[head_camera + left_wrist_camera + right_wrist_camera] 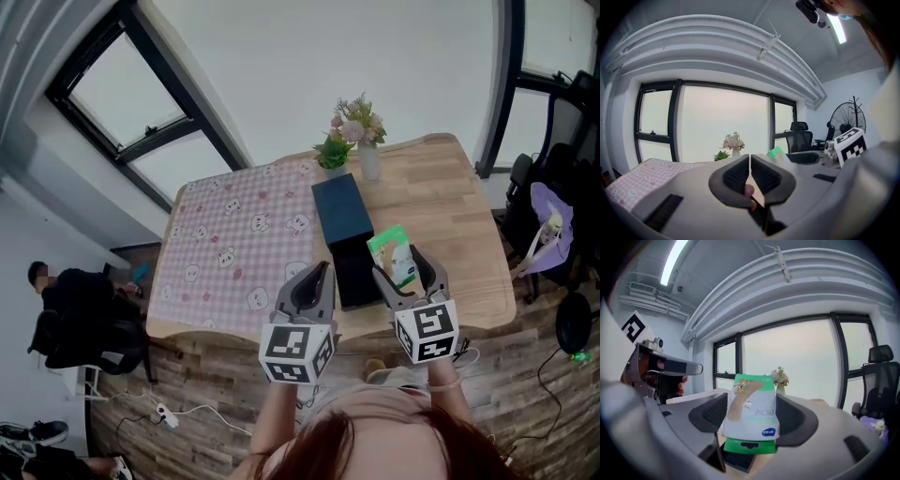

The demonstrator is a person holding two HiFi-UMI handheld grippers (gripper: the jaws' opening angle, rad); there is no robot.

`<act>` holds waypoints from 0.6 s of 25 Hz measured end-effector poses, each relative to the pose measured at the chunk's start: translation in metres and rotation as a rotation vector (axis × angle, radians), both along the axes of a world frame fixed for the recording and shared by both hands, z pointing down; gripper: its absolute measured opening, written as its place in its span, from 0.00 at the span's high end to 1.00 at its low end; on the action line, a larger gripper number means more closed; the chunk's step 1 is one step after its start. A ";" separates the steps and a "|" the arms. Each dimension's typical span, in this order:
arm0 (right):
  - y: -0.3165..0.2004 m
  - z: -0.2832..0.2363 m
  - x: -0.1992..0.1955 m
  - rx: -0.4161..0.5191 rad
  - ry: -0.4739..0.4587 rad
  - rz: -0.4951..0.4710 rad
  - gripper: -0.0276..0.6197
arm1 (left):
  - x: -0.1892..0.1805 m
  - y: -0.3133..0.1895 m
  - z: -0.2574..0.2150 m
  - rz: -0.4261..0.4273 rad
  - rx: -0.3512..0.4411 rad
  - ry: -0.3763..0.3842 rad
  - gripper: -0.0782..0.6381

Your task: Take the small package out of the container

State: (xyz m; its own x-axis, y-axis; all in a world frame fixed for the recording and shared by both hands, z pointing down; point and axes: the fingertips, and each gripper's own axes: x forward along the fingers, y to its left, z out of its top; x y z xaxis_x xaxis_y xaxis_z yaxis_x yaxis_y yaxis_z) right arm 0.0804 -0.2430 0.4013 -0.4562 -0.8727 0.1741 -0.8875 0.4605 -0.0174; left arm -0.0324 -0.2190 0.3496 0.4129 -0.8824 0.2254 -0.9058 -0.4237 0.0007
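**Above a wooden table (pixel 469 216)**

A pink cloth (pixel 234 244) is spread on its left side. The small package (pixel 752 411) is held flat in the right gripper (pixel 403 269), above the near end of the dark box (pixel 342 220). It is judged light, thin and bendy, so it is best pinched on its flat sides. The left gripper (pixel 750 161) is closed on nothing.

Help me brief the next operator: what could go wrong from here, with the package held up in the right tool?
1. The small package sticks up well past the grip of the right tool; it might tilt, slip and drop back toward the dark container.
2. The flower vase stands just behind that container; a forward swing could tip it.
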 end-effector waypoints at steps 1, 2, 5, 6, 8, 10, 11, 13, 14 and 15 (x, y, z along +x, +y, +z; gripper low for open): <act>0.002 -0.003 0.001 0.006 0.000 0.009 0.46 | 0.000 0.002 -0.002 0.004 0.005 -0.001 0.87; 0.004 -0.006 0.002 0.012 -0.002 0.015 0.46 | 0.000 0.003 -0.004 0.008 0.011 -0.003 0.87; 0.013 -0.013 0.000 0.026 -0.005 0.018 0.46 | -0.001 0.010 -0.011 0.014 0.028 -0.003 0.87; 0.016 -0.015 -0.001 0.031 -0.003 0.017 0.46 | -0.003 0.012 -0.013 0.014 0.034 0.000 0.87; 0.022 -0.019 -0.005 0.042 0.001 0.014 0.46 | -0.005 0.017 -0.015 0.012 0.040 0.006 0.87; 0.028 -0.023 -0.006 0.051 0.000 0.015 0.46 | -0.007 0.023 -0.016 0.011 0.041 0.011 0.87; 0.031 -0.025 -0.007 0.054 0.000 0.017 0.46 | -0.007 0.026 -0.016 0.010 0.041 0.014 0.87; 0.037 -0.031 -0.007 0.062 0.002 0.021 0.46 | -0.009 0.032 -0.019 0.011 0.043 0.022 0.87; 0.040 -0.034 -0.007 0.067 0.002 0.024 0.46 | -0.009 0.035 -0.020 0.012 0.044 0.025 0.87; 0.044 -0.037 -0.007 0.072 0.001 0.027 0.46 | -0.010 0.037 -0.022 0.012 0.047 0.028 0.87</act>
State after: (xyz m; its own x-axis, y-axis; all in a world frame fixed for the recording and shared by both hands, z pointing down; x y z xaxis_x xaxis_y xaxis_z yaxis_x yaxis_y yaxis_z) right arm 0.0737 -0.1992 0.3641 -0.4322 -0.8950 0.1104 -0.8997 0.4363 0.0155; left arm -0.0425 -0.1817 0.3273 0.4292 -0.8867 0.1721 -0.9005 -0.4348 0.0054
